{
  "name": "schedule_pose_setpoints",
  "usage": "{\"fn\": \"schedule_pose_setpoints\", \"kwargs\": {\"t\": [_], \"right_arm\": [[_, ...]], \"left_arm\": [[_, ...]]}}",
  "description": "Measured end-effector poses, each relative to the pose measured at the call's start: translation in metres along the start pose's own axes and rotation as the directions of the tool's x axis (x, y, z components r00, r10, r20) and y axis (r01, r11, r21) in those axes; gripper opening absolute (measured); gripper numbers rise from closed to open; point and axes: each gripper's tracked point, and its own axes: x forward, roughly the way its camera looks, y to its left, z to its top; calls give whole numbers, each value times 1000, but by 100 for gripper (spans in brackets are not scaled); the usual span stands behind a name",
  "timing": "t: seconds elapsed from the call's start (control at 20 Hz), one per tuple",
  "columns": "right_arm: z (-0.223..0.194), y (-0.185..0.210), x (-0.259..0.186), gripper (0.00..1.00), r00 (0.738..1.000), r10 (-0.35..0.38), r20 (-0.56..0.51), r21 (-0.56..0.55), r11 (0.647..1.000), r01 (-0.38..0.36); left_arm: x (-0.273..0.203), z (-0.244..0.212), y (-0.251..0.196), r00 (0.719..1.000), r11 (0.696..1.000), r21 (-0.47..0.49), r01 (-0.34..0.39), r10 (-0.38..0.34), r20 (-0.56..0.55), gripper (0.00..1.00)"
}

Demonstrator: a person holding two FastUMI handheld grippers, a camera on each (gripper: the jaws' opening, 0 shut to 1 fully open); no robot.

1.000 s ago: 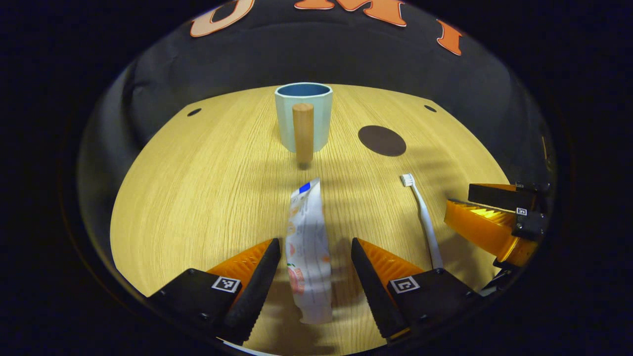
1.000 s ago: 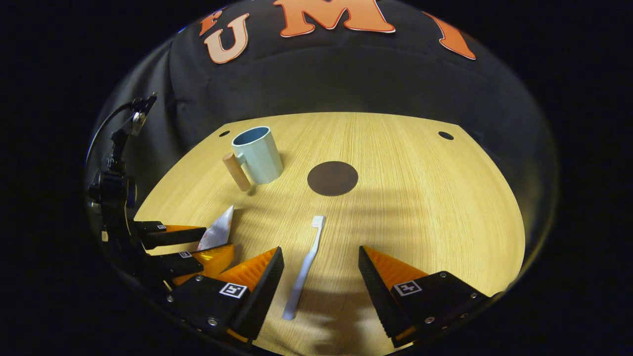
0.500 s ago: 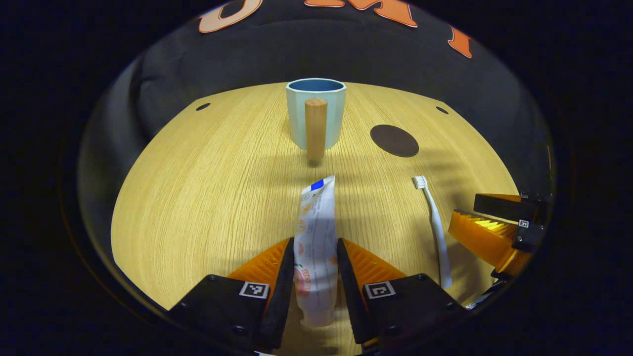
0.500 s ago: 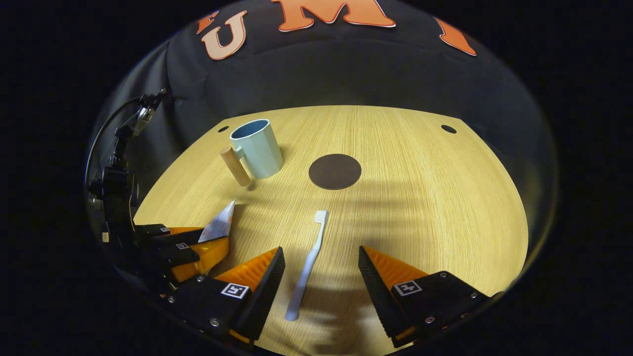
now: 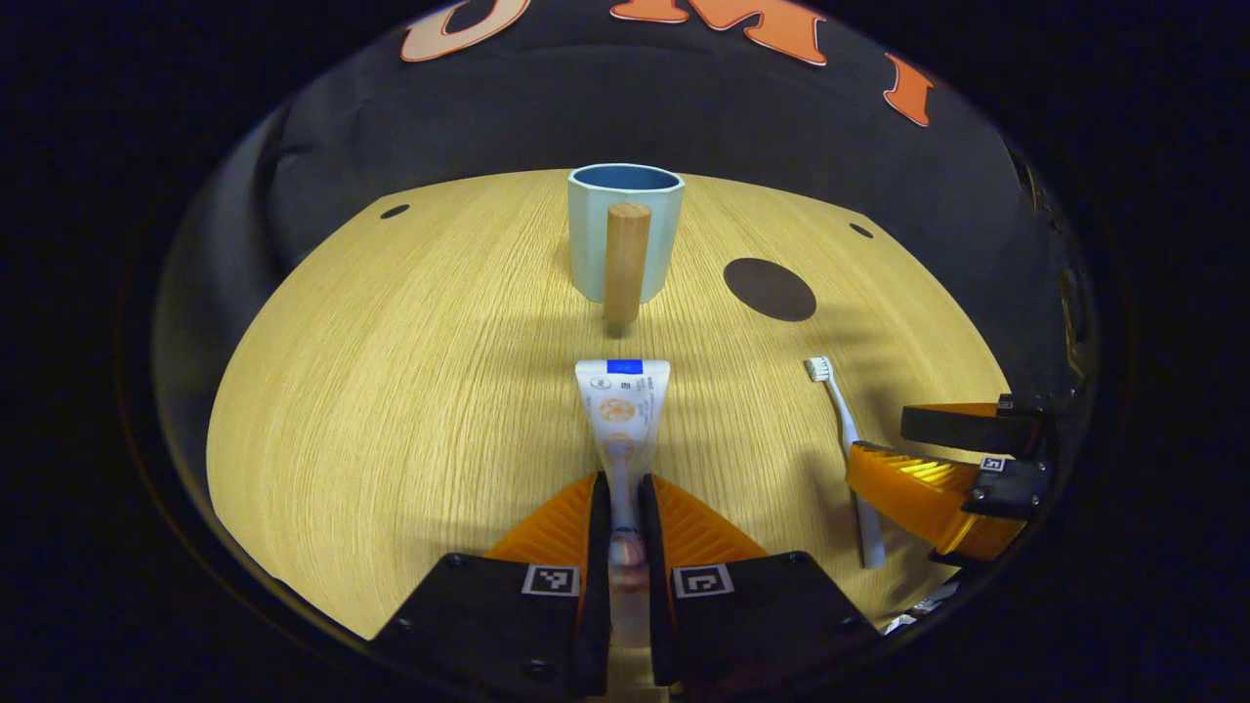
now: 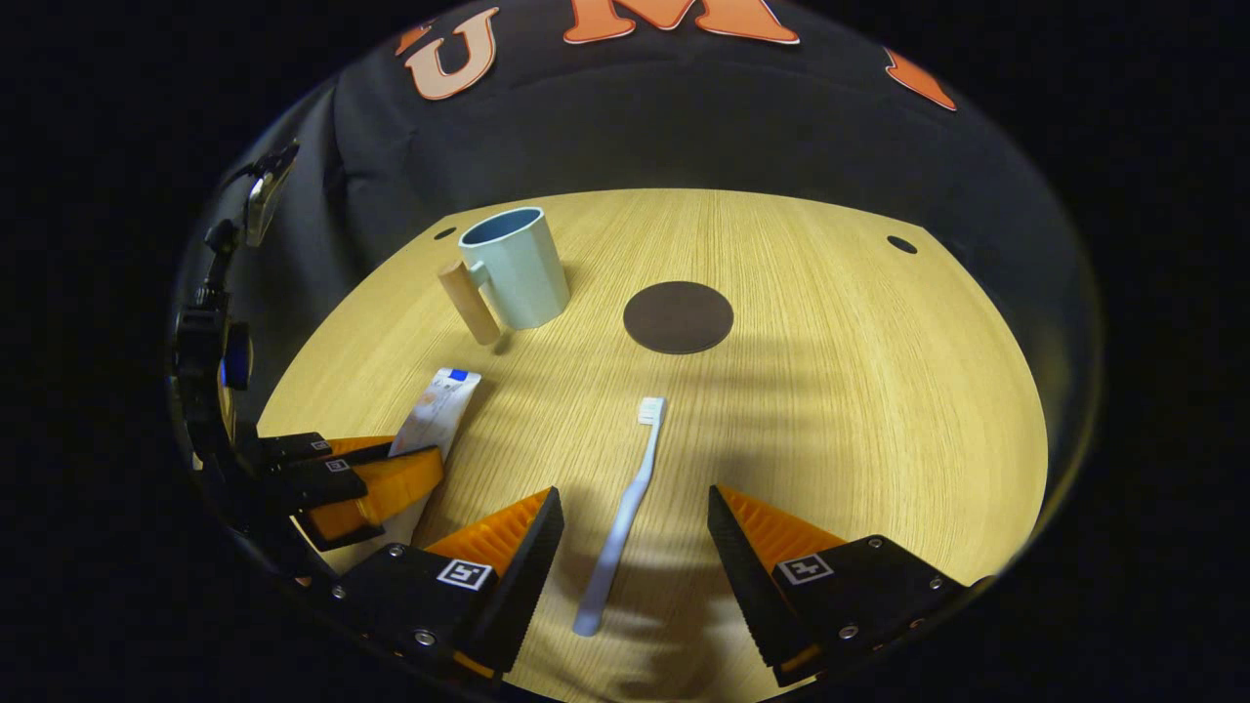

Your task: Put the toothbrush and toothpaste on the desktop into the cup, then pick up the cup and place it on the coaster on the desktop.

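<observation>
The wooden desktop [image 6: 830,410] carries everything the task needs: the pale blue cup [image 5: 625,229] with its wooden handle stands at the far side, and the dark round coaster [image 6: 678,317] lies bare just to its right. Nearer, the toothpaste [image 5: 621,410] is now pinched between both fingers of the left gripper [image 5: 623,527] — a second ago those fingers stood wide on either side of the tube, half a second ago they were closing in, and now they are clenched on its near end, the tube turned so its flat face looks up and its far end points at the cup. In the right gripper view that tube seems tilted up off the wood, though I cannot be sure it is clear of it. The right gripper [image 6: 635,547] has stayed spread wide, grasping nothing, with the white toothbrush [image 6: 625,508] lying flat between its fingers, bristles toward the coaster. So the first grasp looks secured — carrying the toothpaste to the cup should come next, with the toothbrush not yet taken.
</observation>
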Motion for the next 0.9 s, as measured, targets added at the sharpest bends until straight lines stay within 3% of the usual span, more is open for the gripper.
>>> {"fn": "schedule_pose_setpoints", "kwargs": {"t": [0.2, 0.4, 0.5, 0.55, 0.6, 0.65, 0.75, 0.9], "right_arm": [[-11, 3, 6, 86, 998, -3, -60, 12, 1000, 4], [-9, 3, 10, 75, 997, -19, -81, 43, 999, 23], [-8, -2, 12, 65, 995, -47, -83, 28, 998, 50], [-7, -4, 13, 47, 994, -69, -78, 14, 997, 71], [-7, -6, 14, 51, 993, -87, -79, 5, 996, 87], [-4, -8, 15, 34, 992, -104, -75, 5, 994, 105], [-4, -11, 15, 18, 988, -139, -60, 3, 990, 139], [-4, -8, 16, 8, 990, -130, -49, -8, 991, 130]], "left_arm": [[-1, 6, 6, 999, 1000, 4, -17, 17, 32, 21], [-5, 13, 4, 998, 1000, -6, 9, -8, 67, 21], [-8, 16, 8, 997, 1000, -8, 3, -2, 83, 20], [-10, 18, 9, 996, 1000, -9, 0, 1, 90, 21], [-12, 20, 11, 996, 1000, -14, -3, 4, 94, 21], [-13, 21, 13, 995, 1000, -17, -3, 5, 101, 21], [-15, 22, 16, 995, 1000, -17, -8, 10, 103, 20], [-15, 26, 16, 992, 1000, -14, -17, 19, 122, 20]]}}
